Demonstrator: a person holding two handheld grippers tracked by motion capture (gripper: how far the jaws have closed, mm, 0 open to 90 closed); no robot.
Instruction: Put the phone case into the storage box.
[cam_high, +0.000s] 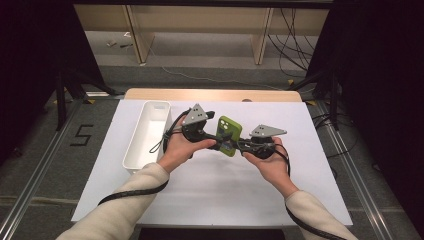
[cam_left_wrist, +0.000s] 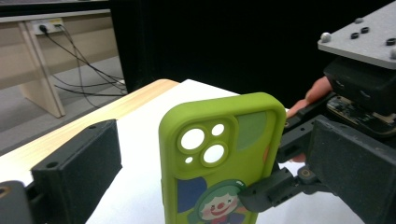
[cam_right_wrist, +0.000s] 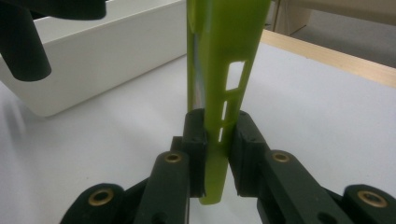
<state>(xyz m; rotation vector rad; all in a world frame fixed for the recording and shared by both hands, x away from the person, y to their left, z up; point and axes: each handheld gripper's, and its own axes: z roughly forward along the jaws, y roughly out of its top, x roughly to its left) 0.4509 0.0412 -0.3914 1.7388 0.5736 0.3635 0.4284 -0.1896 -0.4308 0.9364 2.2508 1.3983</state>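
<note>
A white sheet covers most of the tabletop, whose pale wood edge shows along the far side; beyond it lie a grey floor, light wooden furniture legs and loose black cables, with dark curtains at both sides and a black "5" marked on the floor at the left. A long white tray stands on the left part of the sheet, its length running away from the person. Above the middle of the sheet both hands meet around a green phone case, which is held upright off the surface, just right of the tray. The right gripper has its jaws closed on the lower edge of the case, one pad on each face, as the right gripper view shows from edge-on; the white tray sits behind at its left. In the left gripper view the case's back faces the camera, with its camera cut-outs and a clown picture, and the right gripper's jaw tip clamps it at the lower right. The left gripper has its jaws spread wide on either side of the case; whether they touch it cannot be told
</note>
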